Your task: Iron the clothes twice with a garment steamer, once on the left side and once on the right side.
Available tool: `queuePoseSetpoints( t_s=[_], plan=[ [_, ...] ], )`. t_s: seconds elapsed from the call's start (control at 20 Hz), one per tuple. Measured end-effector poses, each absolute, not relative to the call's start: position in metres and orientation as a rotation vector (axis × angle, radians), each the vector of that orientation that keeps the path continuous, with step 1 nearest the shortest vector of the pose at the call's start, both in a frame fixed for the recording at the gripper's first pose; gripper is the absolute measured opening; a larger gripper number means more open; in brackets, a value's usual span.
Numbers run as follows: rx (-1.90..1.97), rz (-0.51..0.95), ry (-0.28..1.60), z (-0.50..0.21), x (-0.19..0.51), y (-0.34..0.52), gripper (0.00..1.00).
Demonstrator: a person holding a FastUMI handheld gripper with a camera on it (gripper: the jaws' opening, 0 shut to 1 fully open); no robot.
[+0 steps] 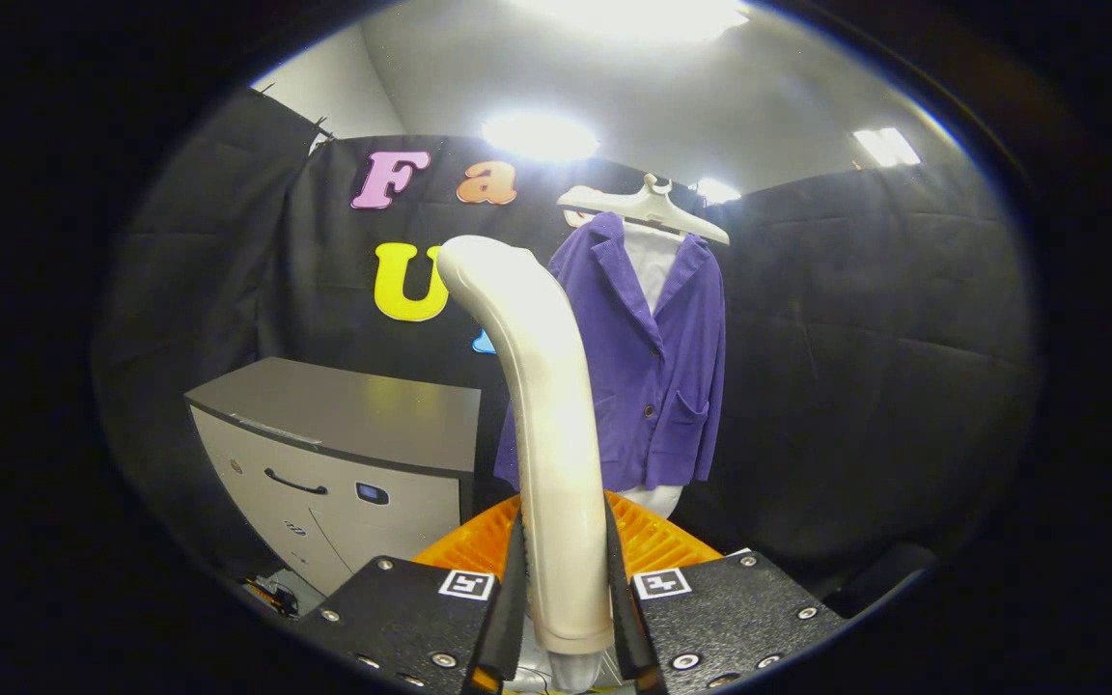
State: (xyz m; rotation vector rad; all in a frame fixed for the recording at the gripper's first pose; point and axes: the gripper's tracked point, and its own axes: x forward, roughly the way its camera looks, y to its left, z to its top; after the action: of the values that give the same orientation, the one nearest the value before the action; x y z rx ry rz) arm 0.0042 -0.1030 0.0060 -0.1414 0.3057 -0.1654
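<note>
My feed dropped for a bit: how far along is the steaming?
Done: the gripper is shut on the cream plastic steamer handle. In hand: it is held upright, apart from the purple jacket on its white hanger beyond. Left, apparently: both passes, left and right.

grey cabinet point(344, 454), orange ribbed base point(653, 541)

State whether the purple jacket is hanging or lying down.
Hanging: purple jacket hangs from white hanger, beyond steamer handle clamped in gripper.

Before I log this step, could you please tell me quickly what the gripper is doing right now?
Gripper: shut on the cream garment steamer handle, with both fingers pressing its sides; the purple jacket hangs beyond it.
</note>
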Motion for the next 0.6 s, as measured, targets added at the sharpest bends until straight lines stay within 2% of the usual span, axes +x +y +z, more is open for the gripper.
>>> queuePoseSetpoints(
  t_s=[0.2,0.6],
  plan=[
    [-0.143,-0.174,0.268,0.02,0.004,-0.115,0.38],
    [-0.143,-0.227,0.161,0.07,0.051,-0.14,0.38]
  ],
)
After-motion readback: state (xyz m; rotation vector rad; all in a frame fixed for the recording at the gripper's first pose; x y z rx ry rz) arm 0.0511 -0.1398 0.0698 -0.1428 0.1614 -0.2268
